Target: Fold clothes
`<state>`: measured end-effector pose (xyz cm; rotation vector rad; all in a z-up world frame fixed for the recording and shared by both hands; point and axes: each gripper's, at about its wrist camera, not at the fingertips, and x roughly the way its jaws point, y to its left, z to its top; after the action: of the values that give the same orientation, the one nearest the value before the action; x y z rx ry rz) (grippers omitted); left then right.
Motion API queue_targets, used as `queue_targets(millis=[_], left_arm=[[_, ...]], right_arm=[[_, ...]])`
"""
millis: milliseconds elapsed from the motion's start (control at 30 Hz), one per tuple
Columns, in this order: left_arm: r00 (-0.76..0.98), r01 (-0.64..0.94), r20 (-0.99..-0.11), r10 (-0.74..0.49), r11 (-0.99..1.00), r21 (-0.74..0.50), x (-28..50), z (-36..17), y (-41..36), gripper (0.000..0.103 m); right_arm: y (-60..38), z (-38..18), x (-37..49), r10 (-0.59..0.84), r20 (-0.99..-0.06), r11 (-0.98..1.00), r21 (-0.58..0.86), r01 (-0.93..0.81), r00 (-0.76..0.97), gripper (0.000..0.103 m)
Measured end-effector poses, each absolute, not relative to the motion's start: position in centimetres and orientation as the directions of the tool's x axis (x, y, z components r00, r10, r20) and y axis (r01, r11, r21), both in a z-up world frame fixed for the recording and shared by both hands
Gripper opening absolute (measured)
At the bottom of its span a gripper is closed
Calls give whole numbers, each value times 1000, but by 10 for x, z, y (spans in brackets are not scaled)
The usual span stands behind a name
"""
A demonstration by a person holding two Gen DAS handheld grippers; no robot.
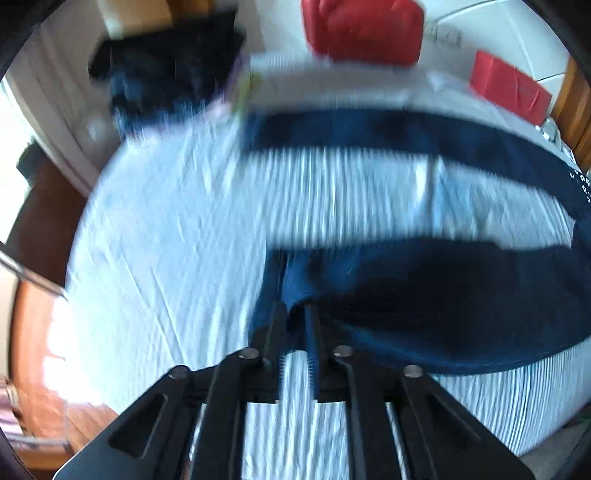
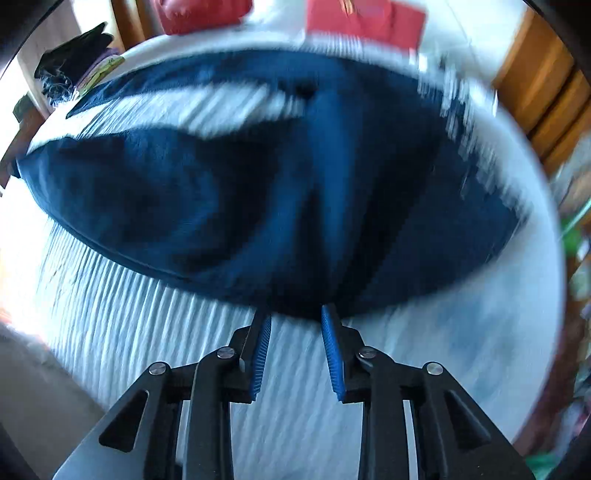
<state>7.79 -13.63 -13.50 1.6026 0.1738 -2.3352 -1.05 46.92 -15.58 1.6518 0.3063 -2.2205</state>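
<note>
**Hem pinched at left, free at right**

Left hand-held gripper (image 1: 295, 314) pinches the near hem of the navy garment (image 1: 424, 295) spread on the striped bed (image 1: 166, 240). Right hand-held gripper (image 2: 295, 314) stands spread at the hem, gripping nothing; judging by this, it must close before the fold.

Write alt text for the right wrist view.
A dark blue garment lies spread on a striped sheet, blurred by motion. The right gripper points down at its near edge, jaws apart, nothing visibly between them. Red items sit beyond.
</note>
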Motion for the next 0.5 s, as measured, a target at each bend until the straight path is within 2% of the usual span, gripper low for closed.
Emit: queue_targets(millis=[67,100,133,300,500], left_arm=[[-328,361,-934,-140,-932,13,91,-143,-150,34],[-346,389,-930,-121,-921,-25,95,-140,-158,48],[-364,410,-925,-112,-911,-52,98,-136,-165,53],[-440,421,-889,-126,-903,-81,79,-113,-190,54],[-431,360,-902,-36,-923,-135,23,-151,-190,54]], right_arm=[[483,-161,-10,-146,-963,-938,63,340,-225,28],[487,-159,-12,-142,-962,-946,63,318,-232,28],[491,-154,-14,-153,-957,-954,78,290,-246,28],[499,-124,-35,-138,-928,-976,68,205,-347,28],[500,-117,-59,-109,-917,-990,64,127,-385,29]])
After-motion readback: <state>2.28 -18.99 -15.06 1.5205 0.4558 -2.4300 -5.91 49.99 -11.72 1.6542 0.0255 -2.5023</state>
